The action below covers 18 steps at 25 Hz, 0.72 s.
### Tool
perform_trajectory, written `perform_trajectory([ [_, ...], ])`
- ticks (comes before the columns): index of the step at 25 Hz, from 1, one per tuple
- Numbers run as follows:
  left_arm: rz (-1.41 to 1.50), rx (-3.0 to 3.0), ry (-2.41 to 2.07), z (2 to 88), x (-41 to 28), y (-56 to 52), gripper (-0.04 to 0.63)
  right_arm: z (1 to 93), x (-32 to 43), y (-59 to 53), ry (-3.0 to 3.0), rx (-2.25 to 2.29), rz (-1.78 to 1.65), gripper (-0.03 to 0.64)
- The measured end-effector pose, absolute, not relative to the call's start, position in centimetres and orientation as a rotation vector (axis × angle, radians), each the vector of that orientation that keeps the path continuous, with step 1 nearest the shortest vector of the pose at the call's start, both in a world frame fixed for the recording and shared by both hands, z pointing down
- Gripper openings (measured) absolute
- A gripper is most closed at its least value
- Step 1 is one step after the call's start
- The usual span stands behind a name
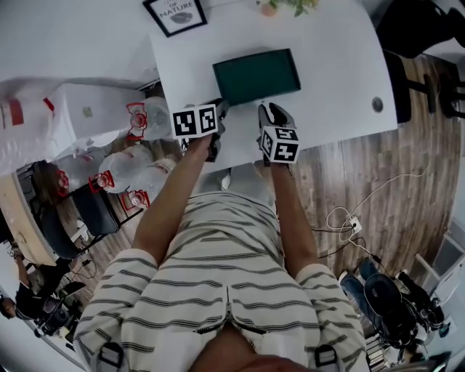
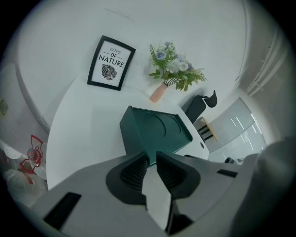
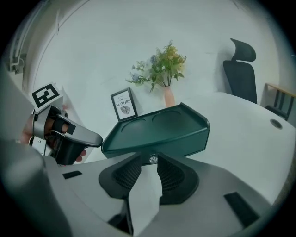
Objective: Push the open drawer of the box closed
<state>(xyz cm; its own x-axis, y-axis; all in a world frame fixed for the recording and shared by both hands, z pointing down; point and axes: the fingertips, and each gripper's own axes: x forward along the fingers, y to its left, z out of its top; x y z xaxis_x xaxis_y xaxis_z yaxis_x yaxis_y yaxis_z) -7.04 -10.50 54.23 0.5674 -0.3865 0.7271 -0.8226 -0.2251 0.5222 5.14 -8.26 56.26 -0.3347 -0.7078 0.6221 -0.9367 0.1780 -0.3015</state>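
At green box [image 2: 155, 129] front: left tongs [image 2: 151, 159], right tongs [image 3: 150, 162] both parted, gripping nothing.

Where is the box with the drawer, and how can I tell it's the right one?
Find the big white table. Near its middle, in front of the framed leaf picture and the pink vase of flowers, sits the box. It is the only dark green thing there, low and wide, with two round dents in its top.
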Motion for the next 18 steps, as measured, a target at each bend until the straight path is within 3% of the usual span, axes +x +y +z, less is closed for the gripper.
perform_trajectory([
  [10,0.492,1.914,-0.952,50.4,-6.6,-8.1,0.008,51.2,4.6,-5.6,-2.198,1.604,0.875,0.065],
  [18,0.455,2.052,-0.951,46.4,-6.3,-6.4,0.003,46.8,4.4,-3.3,-2.255,1.660,0.806,-0.006],
])
